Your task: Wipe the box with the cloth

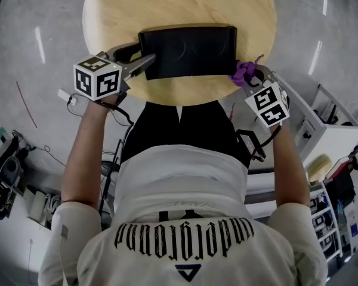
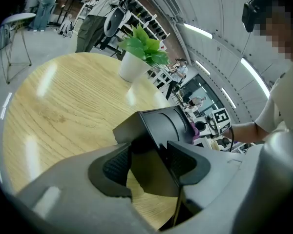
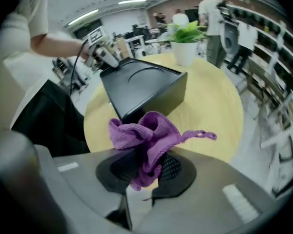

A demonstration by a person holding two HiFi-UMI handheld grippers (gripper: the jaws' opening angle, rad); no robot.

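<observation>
A black box [image 1: 188, 51] lies flat on the round wooden table [image 1: 179, 5], near its front edge. My left gripper [image 1: 140, 59] holds the box's near left corner. In the left gripper view the box [image 2: 163, 126] fills the gap between the left gripper's [image 2: 149, 165] two pads. My right gripper [image 1: 250, 79] hovers just off the box's near right corner, shut on a bunched purple cloth [image 1: 244, 72]. In the right gripper view the cloth [image 3: 144, 133] bulges out of the right gripper [image 3: 146, 167] just short of the box [image 3: 141, 84].
A potted green plant [image 2: 139, 52] in a white pot stands at the table's far side, beyond the box. A white cabinet [image 1: 328, 136] and shelves stand to my right, with cables and gear on the floor at left. Several people stand in the background.
</observation>
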